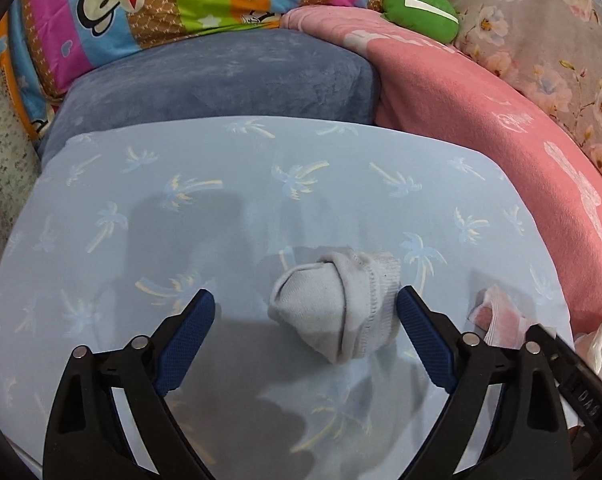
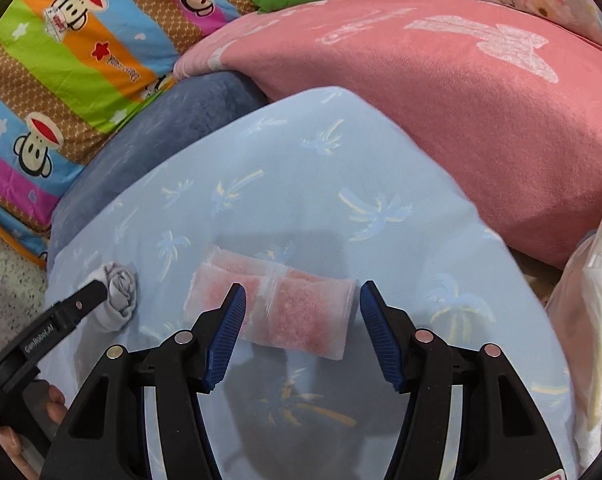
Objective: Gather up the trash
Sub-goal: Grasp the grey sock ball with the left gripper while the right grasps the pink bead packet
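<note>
While ribbed grey sock lies rolled, pink packet looks grainy

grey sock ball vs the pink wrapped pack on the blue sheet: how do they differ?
Colour: the sock ball is pale grey knit; the pink pack is pink inside a clear wrapper.
Shape: the sock ball is a rounded, rolled bundle; the pink pack is a flat oblong, pinched by a band near the middle.
Gripper: the sock ball lies between the open left gripper; the pink pack between the open right gripper.
Both lie on the blue sheet, ungripped.
</note>
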The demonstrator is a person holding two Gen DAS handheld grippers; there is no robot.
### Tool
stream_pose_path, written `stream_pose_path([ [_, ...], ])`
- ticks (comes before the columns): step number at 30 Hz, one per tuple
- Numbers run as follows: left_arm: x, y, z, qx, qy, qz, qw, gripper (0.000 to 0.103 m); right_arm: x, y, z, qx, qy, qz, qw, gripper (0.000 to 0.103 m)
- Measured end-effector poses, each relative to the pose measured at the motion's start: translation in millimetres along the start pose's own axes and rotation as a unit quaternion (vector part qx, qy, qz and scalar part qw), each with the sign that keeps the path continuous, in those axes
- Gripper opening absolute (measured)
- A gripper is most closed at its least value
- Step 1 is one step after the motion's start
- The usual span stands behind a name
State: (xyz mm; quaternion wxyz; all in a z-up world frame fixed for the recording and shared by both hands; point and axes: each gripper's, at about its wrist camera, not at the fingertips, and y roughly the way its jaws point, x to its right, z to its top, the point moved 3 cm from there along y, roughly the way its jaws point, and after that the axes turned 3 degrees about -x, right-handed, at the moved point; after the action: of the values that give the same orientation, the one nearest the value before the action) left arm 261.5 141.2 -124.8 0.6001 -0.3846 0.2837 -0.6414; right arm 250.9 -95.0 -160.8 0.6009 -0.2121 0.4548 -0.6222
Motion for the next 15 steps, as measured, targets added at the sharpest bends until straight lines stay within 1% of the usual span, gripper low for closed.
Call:
stream_pose_path([
  [1,1,2,-1,-0.004,-0.001,-0.011,0.9999,0.073,-2,-1,-2,0.01,-0.006,-0.007,1.0,0.046],
  [2,2,3,-3,-0.008,-0.001,-0.022,0.9997,0.065,-5,0,-3,0.01,-0.015,-0.011,1.0,0.037],
  [3,4,3,-3,-0.01,0.0,-0.03,0.9995,0.06,-7,0,-5,0.012,-0.023,-0.018,0.999,0.031],
  [4,6,3,-4,-0.011,0.002,-0.037,0.9993,0.05,-9,0,-6,0.012,-0.027,-0.016,0.999,0.027],
  [5,9,3,-4,-0.012,0.006,-0.04,0.9991,0.042,-10,0,-8,0.007,-0.027,-0.005,1.0,0.017],
  [6,12,1,-5,-0.011,0.011,-0.04,0.9991,0.04,-10,-1,-9,0.006,-0.026,-0.004,1.0,0.016],
  [8,16,-6,-7,-0.008,0.017,-0.038,0.9991,0.03,-11,-7,-12,0.004,-0.027,0.003,1.0,0.014],
  [11,20,-19,-9,-0.004,0.017,-0.046,0.9988,0.029,-13,-24,-18,0.007,-0.029,0.018,0.999,0.013],
  [15,29,-44,-13,0.009,0.015,-0.053,0.9985,0.029,-17,-58,-23,0.022,-0.035,0.034,0.999,0.013],
])
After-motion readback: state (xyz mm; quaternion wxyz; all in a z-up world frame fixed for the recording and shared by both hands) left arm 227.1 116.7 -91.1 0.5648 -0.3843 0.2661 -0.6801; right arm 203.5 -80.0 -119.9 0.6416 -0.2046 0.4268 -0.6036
